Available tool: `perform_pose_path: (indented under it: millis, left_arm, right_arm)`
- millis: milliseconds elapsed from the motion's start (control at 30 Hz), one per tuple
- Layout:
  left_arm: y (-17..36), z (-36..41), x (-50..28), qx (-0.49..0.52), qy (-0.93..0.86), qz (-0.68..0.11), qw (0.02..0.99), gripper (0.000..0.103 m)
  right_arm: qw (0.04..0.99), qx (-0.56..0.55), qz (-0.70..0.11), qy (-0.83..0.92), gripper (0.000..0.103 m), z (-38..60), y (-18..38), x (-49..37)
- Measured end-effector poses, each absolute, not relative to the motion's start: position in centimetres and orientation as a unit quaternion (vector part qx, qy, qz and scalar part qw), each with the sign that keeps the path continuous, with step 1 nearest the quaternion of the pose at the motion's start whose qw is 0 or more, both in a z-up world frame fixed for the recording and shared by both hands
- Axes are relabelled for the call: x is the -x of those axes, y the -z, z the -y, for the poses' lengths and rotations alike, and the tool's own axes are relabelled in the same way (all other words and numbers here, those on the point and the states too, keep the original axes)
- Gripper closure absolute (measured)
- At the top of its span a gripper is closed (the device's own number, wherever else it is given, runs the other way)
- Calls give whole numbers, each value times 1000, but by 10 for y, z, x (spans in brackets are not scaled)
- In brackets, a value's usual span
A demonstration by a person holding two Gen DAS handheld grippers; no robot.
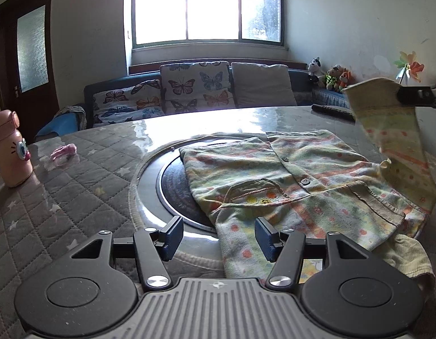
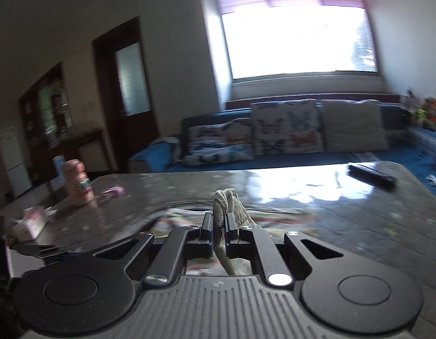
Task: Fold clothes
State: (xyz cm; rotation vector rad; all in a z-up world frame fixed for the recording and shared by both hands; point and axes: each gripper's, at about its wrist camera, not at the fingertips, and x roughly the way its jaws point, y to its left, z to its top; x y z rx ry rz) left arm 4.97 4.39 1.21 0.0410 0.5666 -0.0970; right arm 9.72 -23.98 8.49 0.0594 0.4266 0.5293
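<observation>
A small yellow-green patterned shirt with buttons and a pocket lies on the grey table, partly over a round dark inset. My left gripper is open and empty, just above the shirt's near edge. My right gripper is shut on the ribbed cuff of the shirt's right sleeve. It holds that sleeve lifted above the table; in the left wrist view it enters from the right edge. The right wrist view is blurred.
A pink bottle stands at the table's left edge, with a small pink object near it. A black remote lies at the far right. A tissue pack sits at the left. A sofa with cushions stands behind.
</observation>
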Motion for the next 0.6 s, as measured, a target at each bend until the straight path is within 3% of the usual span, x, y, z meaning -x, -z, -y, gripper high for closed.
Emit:
perform_pose_path:
  millis: [233, 300, 367, 600]
  left_arm:
    - [-9, -61, -46, -7, 36, -280, 959, 43]
    - [-7, -64, -46, -4, 33, -282, 959, 43]
    - [-7, -66, -47, -3, 31, -282, 959, 43]
    - [-12, -64, -48, -1, 35, -274, 961, 43]
  right_arm:
    - [916, 2, -228, -329, 96, 167, -76, -91]
    - [911, 11, -232, -342, 91, 154, -71, -85]
    - [905, 17, -237, -352, 83, 154, -67, -77]
    - [912, 34, -269, -307, 81, 192, -45, -69]
